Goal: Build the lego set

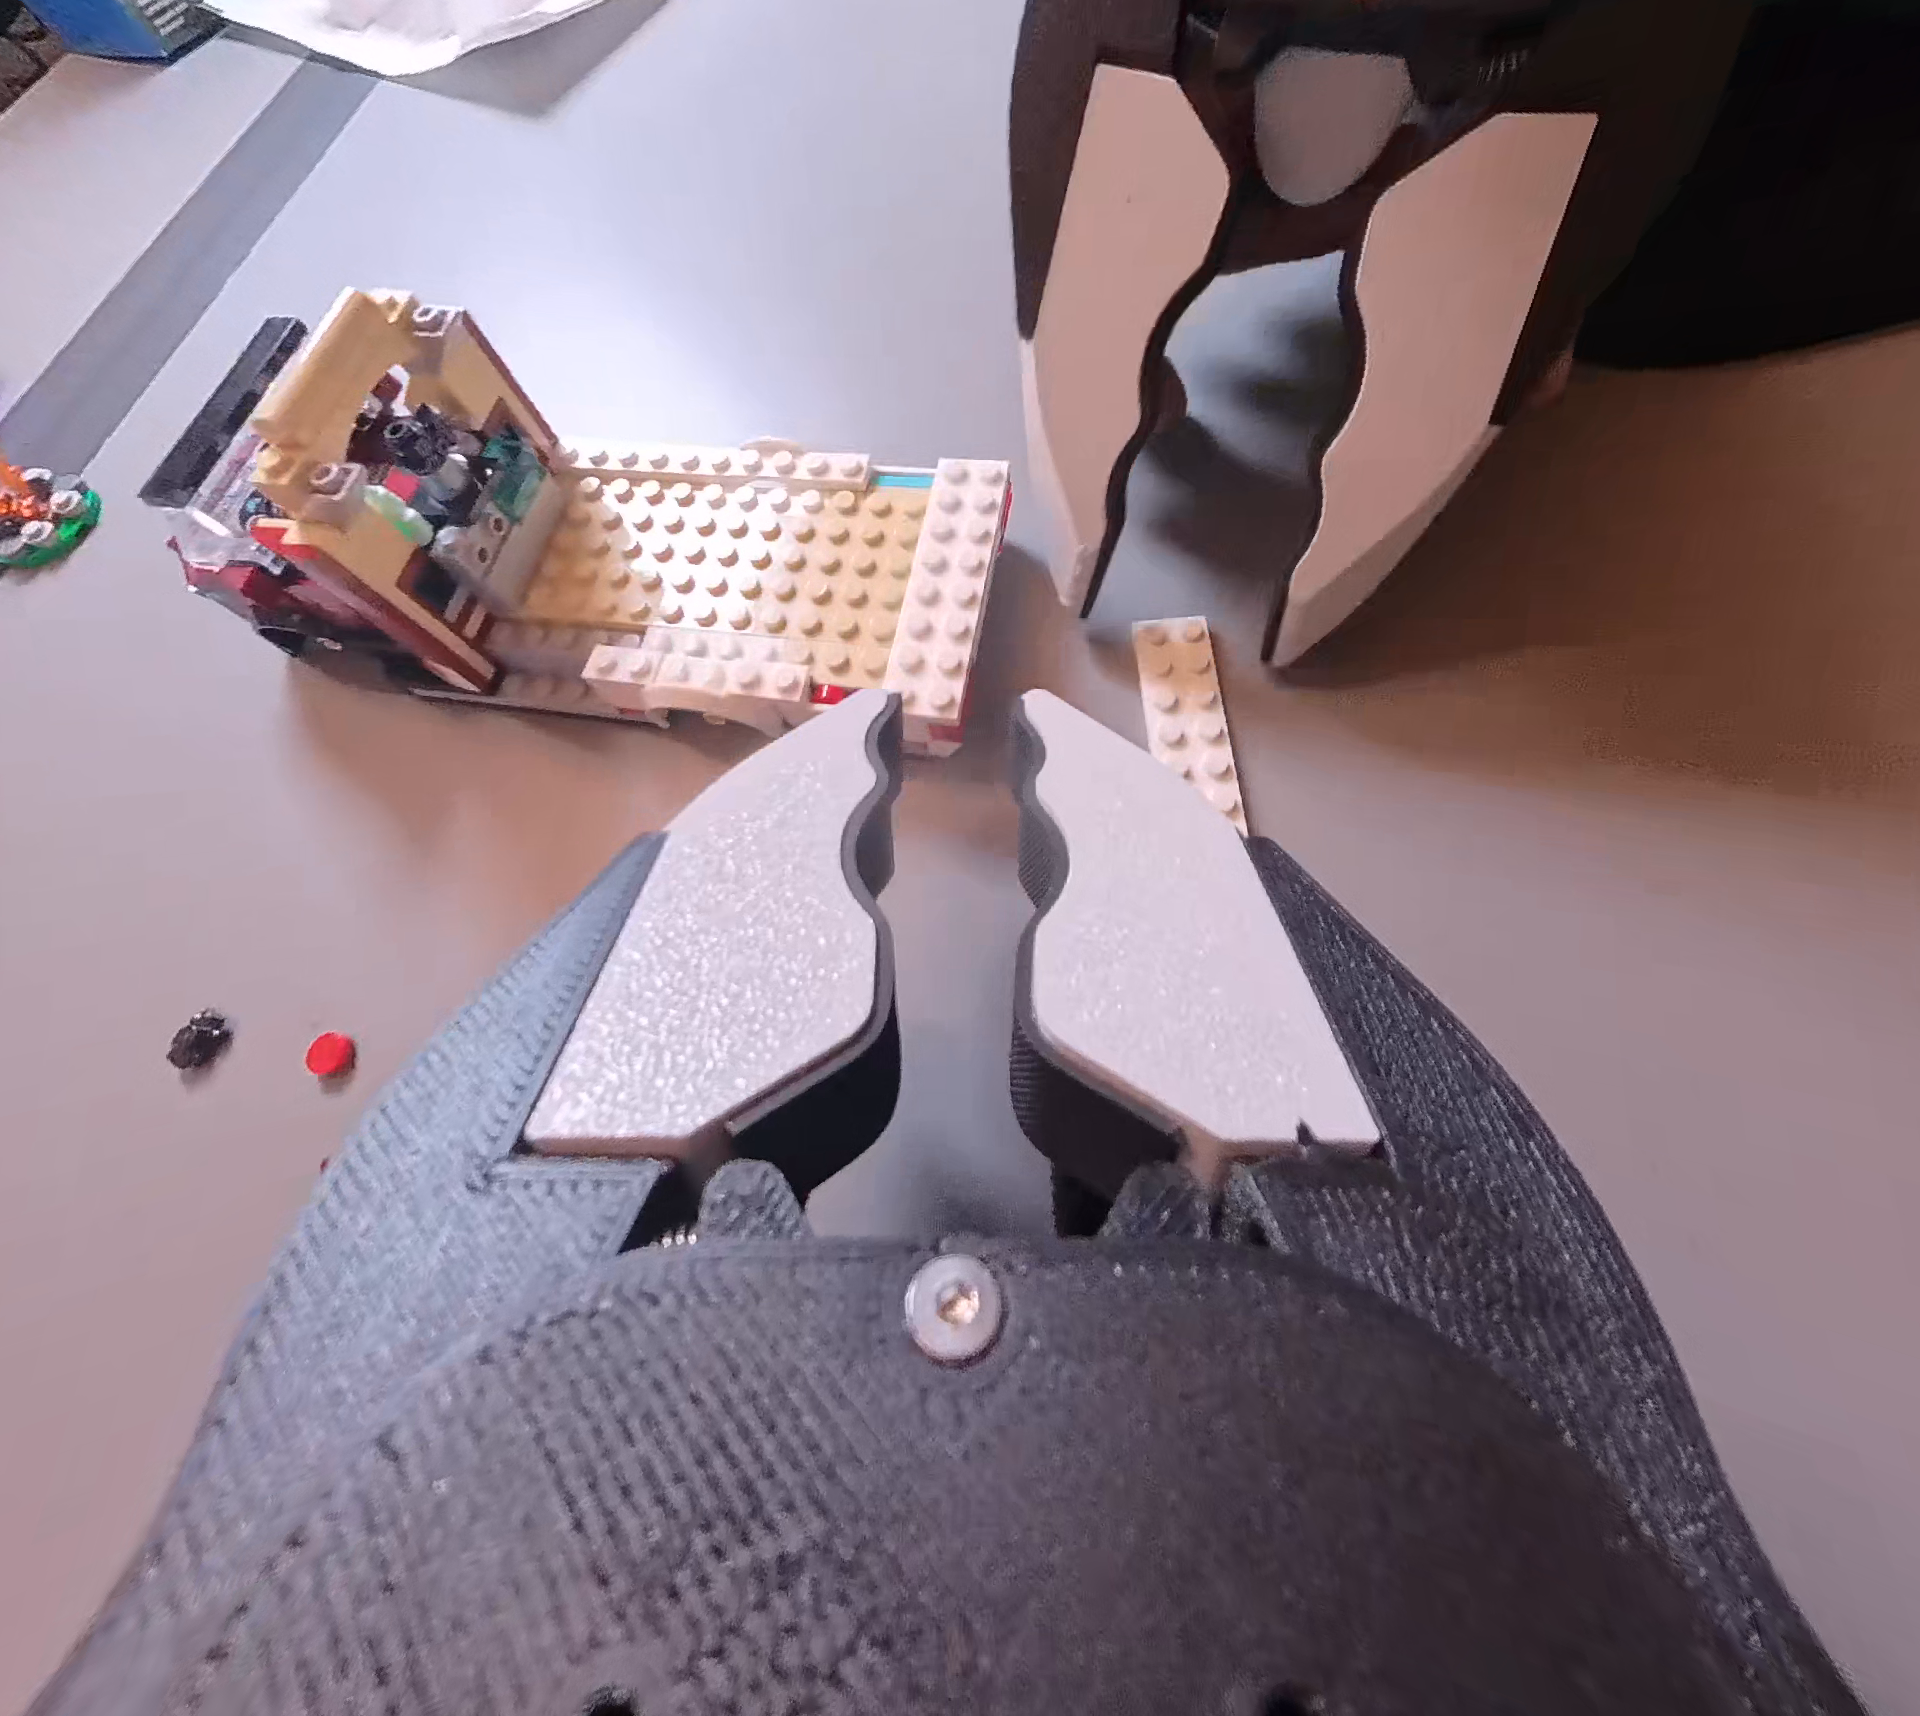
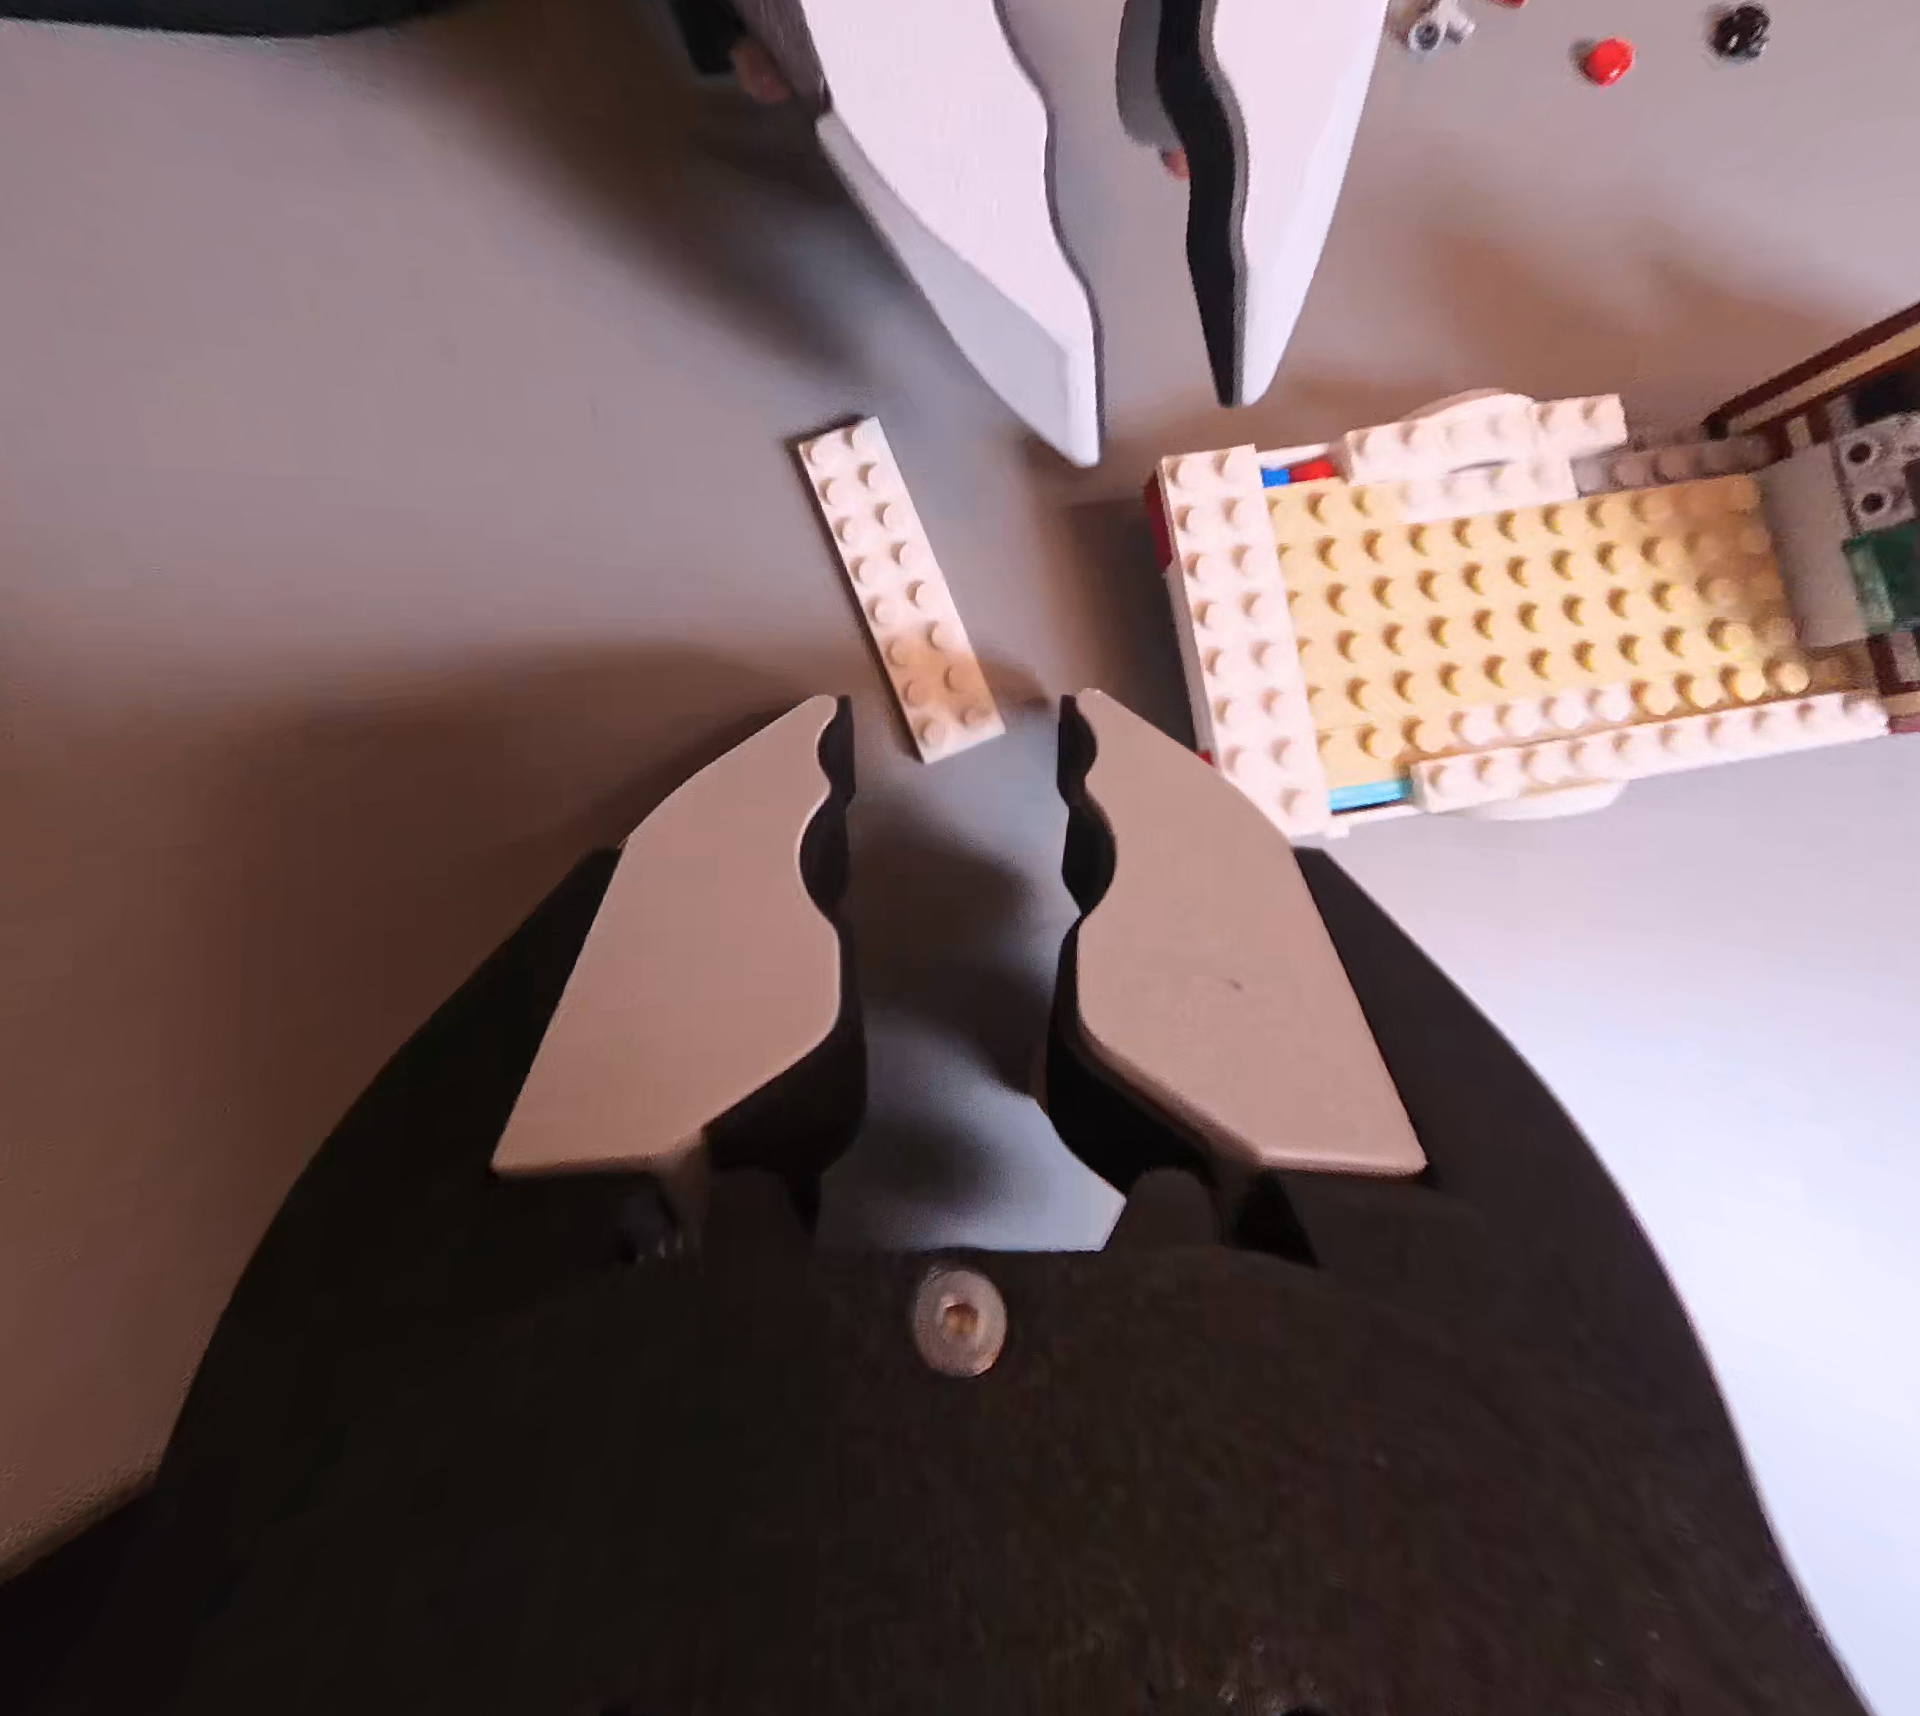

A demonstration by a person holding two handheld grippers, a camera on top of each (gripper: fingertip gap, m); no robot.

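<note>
Between your two empty, spread-jawed grippers, left gripper [image 1: 956,705] and right gripper [image 2: 956,710], the long white studded plate [image 2: 899,591] lay flat on the grey table [image 2: 416,419] beside the half-built tan-and-white truck [image 2: 1455,617], so a shallow pinch risked skidding it.

Between your two open grippers, the loose plate [image 2: 900,591] lies clear; the lego truck [image 2: 1496,617] blocks at three o'clock.
</note>
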